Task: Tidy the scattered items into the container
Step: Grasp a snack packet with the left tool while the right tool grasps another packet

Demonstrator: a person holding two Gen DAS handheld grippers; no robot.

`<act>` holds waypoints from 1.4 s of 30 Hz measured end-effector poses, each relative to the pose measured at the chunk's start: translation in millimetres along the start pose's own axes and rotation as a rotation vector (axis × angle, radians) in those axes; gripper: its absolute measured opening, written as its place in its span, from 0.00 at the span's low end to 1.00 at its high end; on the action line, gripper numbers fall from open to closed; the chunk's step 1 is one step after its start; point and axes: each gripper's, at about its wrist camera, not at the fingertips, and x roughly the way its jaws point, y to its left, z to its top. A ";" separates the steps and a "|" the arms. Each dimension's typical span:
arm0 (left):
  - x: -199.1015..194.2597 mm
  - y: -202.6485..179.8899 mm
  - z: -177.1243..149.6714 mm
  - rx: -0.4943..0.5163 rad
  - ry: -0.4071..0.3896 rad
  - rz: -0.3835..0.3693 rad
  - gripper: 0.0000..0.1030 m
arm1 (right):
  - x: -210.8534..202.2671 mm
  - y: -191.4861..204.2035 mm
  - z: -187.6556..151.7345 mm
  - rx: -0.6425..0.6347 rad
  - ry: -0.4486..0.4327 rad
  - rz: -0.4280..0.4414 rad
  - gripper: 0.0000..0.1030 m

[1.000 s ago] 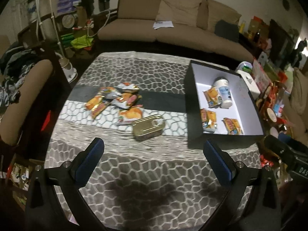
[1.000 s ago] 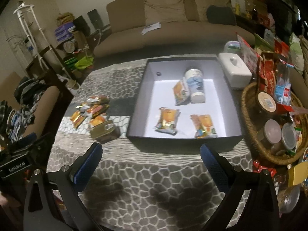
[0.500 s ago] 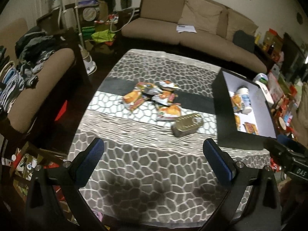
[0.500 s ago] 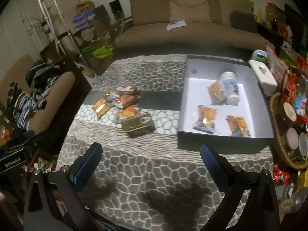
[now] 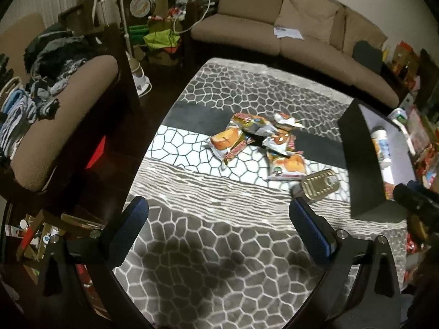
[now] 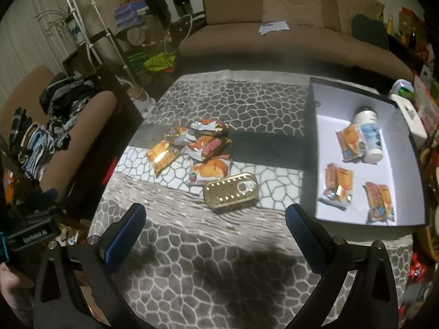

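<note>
On the surface (image 6: 170,279), which is covered by a grey cloth with a pebble pattern, a heap of snack packets (image 6: 197,150) lies near the middle, with a gold tin (image 6: 231,192) just beside it on the near right. To the right stands the black container (image 6: 310,137) with its white floor, well apart from the heap.

The right claw (image 6: 215,219) hangs above the near part of the cloth with its two blue-padded fingers (image 6: 123,230) spread wide and nothing between them. The tin lies beyond the claw, roughly in line with the gap, and the packets lie farther off, slightly left. The left claw (image 5: 219,219) is likewise wide and empty; from it the heap (image 5: 255,137) sits far and a little right of centre, while the tin (image 5: 319,185) lies just beyond its right finger (image 5: 310,233).

The right wrist view looks down into the container and shows what lies inside: a white bottle (image 6: 369,134) on its side at the far end, one packet (image 6: 351,141) touching it, and two more packets (image 6: 337,185) near the front wall. The left wrist view sees the container (image 5: 359,159) mostly from its dark outer wall, with only the bottle (image 5: 381,145) clear inside. That view also shows a brown armchair (image 5: 68,109) piled with clothes on the left, and both views show a brown sofa (image 6: 288,35) at the far side.
</note>
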 end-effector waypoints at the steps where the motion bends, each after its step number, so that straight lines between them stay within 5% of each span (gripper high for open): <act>1: 7.3 1.1 1.8 0.004 0.003 0.001 1.00 | 9.5 0.7 4.2 0.003 0.006 0.001 1.00; 8: 66.9 7.6 14.3 0.053 -0.027 0.010 1.00 | 75.4 -5.5 26.3 0.078 0.052 0.024 1.00; 20: 168.5 2.7 43.5 0.147 0.034 -0.025 1.00 | 169.8 -4.9 55.5 0.136 0.120 0.035 1.00; 42: 238.9 2.5 55.9 0.219 0.047 -0.056 1.00 | 252.8 17.4 67.3 0.158 0.165 -0.051 1.00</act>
